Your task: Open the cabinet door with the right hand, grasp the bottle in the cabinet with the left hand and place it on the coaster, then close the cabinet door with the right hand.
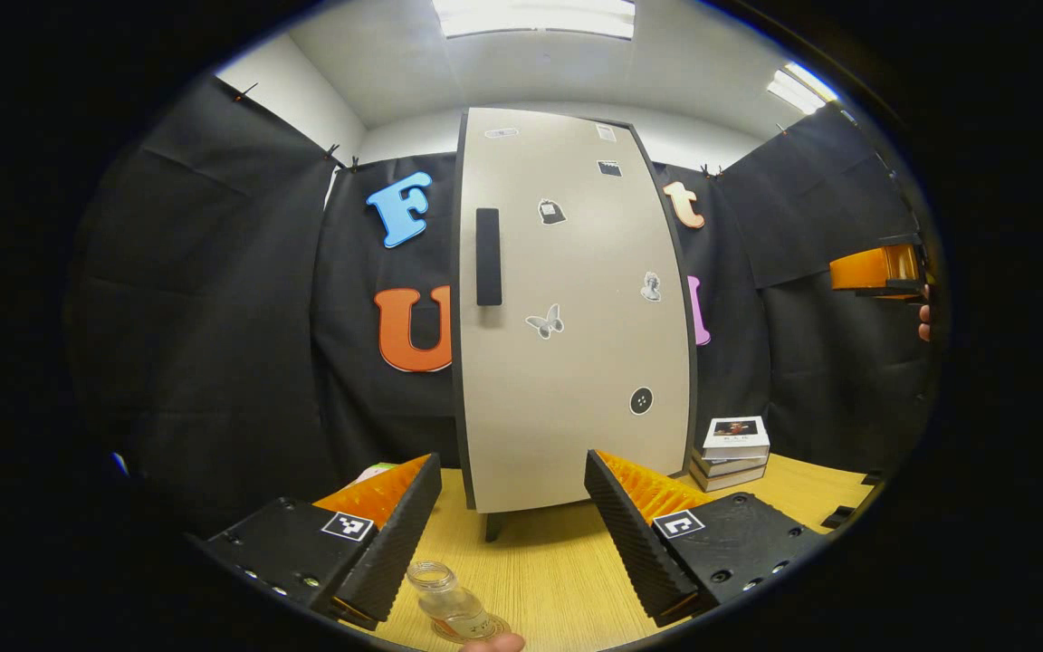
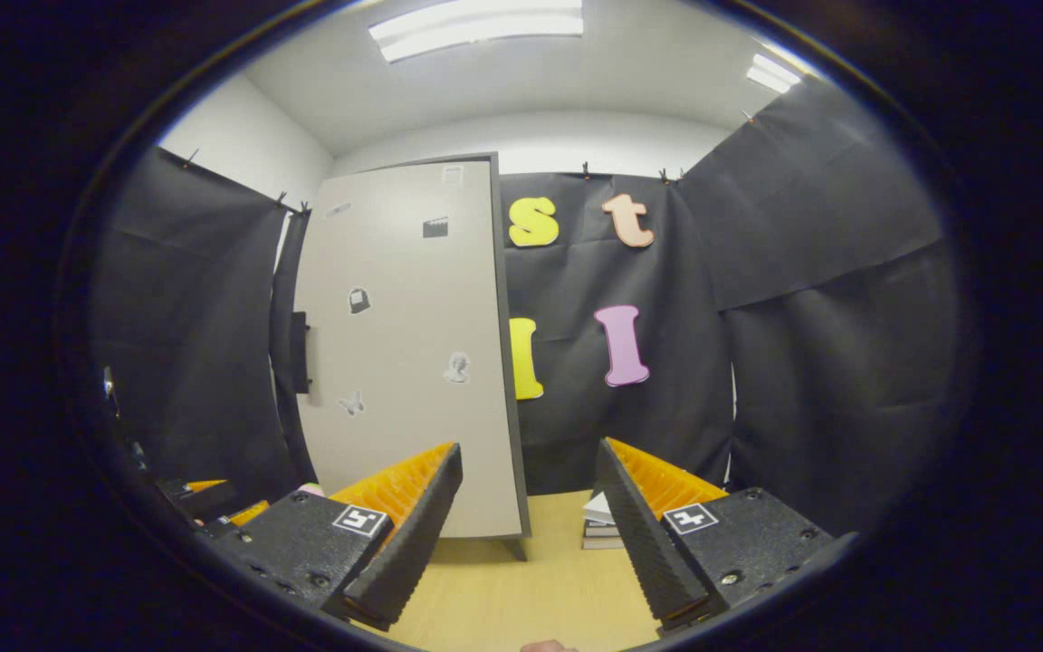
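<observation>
A tall beige cabinet (image 1: 576, 317) stands on the wooden table, its door closed, with a black handle (image 1: 488, 256) near the door's left edge. A small clear bottle (image 1: 449, 602) stands on a round coaster (image 1: 494, 628) at the table's front edge, just below and between my left gripper's fingers. My left gripper (image 1: 514, 534) is open and holds nothing. In the right gripper view the cabinet (image 2: 404, 353) is seen from the right, with its handle (image 2: 300, 351) on the far left edge. My right gripper (image 2: 531, 543) is open, well short of the cabinet.
A stack of books (image 1: 734, 450) lies on the table right of the cabinet, also seen as the stack of books (image 2: 601, 523) in the right gripper view. The other gripper (image 1: 879, 269) and a fingertip show at the far right of the left gripper view.
</observation>
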Demonstrator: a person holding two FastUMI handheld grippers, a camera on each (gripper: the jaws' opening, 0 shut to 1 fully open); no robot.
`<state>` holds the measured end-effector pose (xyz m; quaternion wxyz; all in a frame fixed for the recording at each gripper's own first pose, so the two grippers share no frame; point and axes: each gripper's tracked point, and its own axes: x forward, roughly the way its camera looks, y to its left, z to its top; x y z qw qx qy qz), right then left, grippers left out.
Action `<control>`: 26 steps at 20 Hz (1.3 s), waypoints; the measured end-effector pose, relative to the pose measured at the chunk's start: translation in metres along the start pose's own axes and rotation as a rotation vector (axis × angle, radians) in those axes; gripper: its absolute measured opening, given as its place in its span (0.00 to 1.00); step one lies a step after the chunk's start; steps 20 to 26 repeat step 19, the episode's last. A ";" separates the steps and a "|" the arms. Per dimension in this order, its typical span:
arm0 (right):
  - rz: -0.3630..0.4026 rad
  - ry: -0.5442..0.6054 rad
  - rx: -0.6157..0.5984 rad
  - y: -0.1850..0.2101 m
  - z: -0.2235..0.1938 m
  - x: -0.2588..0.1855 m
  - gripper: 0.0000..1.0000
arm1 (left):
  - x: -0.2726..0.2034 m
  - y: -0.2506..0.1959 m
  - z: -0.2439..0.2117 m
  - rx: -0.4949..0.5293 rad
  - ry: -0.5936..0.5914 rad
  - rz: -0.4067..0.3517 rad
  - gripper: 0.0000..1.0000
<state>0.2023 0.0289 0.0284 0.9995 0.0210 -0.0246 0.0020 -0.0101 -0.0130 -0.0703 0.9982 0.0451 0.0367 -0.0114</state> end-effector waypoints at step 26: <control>-0.005 -0.035 0.002 -0.025 -0.003 -0.005 0.96 | 0.002 -0.012 0.009 0.004 0.007 -0.043 0.96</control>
